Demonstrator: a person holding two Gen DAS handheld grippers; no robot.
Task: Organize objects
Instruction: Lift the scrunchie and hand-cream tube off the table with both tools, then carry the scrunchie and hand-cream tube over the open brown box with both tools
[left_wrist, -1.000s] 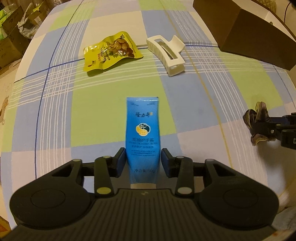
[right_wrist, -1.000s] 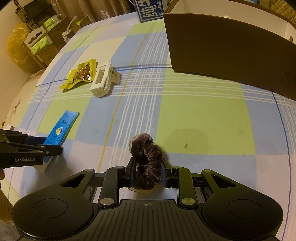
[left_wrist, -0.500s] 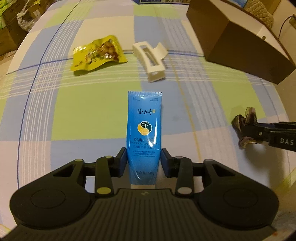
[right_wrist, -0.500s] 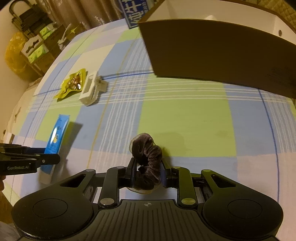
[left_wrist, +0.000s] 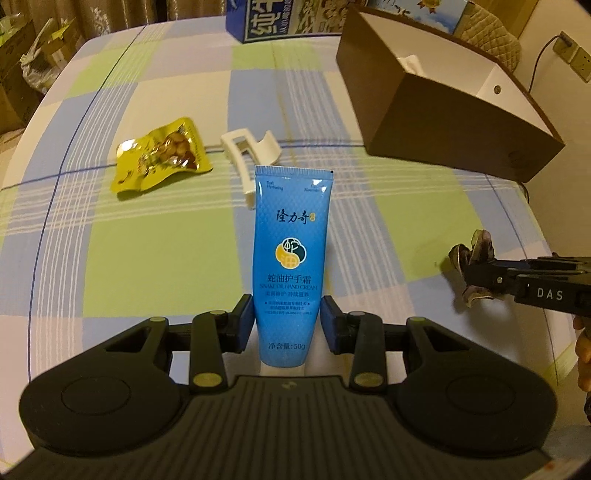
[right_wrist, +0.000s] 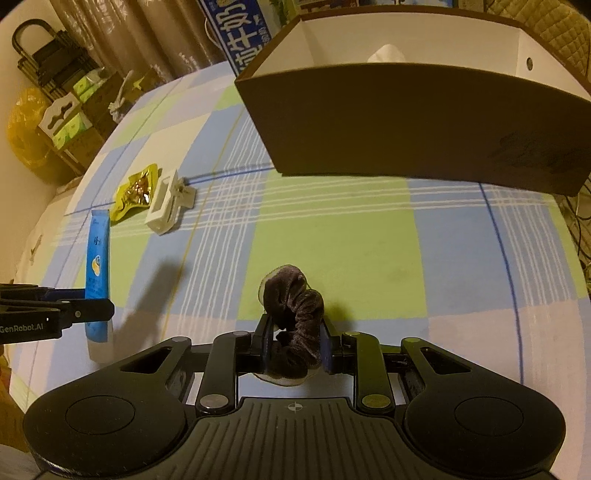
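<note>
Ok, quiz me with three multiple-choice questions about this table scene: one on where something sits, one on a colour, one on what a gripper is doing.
1. Where does the white hair clip lie?
A. inside the brown box
B. on the checked cloth beside the yellow snack packet
C. in the right gripper

2. What colour is the tube in the left gripper?
A. blue
B. red
C. white

3. What is the right gripper doing?
A. hanging open with nothing in it
B. shut on the hair clip
C. shut on a dark scrunchie

Answers: 1 B, the clip rests next to the snack packet, outside the box. 2 A, the tube is bright blue. 3 C, the scrunchie sits between its fingers.
</note>
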